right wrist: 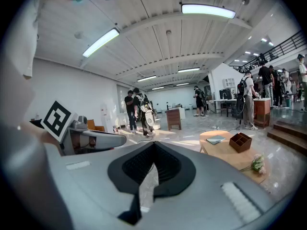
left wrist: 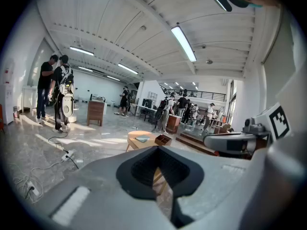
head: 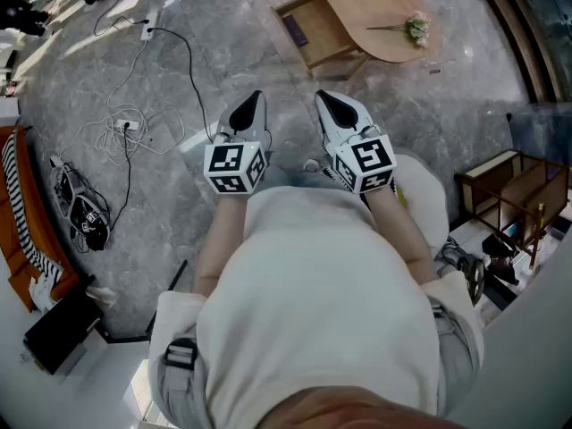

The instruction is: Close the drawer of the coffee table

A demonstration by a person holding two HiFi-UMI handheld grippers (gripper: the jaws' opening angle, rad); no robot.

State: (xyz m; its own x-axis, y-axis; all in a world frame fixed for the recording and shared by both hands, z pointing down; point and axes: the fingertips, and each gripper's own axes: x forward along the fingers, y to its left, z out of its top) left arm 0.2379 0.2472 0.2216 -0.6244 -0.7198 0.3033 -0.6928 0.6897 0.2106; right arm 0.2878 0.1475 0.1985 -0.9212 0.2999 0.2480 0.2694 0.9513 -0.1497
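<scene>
The wooden coffee table (head: 375,16) stands on the floor ahead of me, its drawer (head: 308,32) pulled out toward the left. A spray of flowers (head: 416,28) lies on the top. My left gripper (head: 253,102) and right gripper (head: 327,99) are held side by side in the air, well short of the table, both shut with nothing in them. In the left gripper view the shut left gripper (left wrist: 157,150) points at the table (left wrist: 139,140). In the right gripper view the shut right gripper (right wrist: 153,143) has the table (right wrist: 225,152) off to its right.
Cables and a power strip (head: 147,27) trail over the marble floor at the left. An orange seat (head: 22,231) stands at the left edge, a dark wooden side table (head: 514,190) at the right. Several people (left wrist: 57,90) stand far off in the hall.
</scene>
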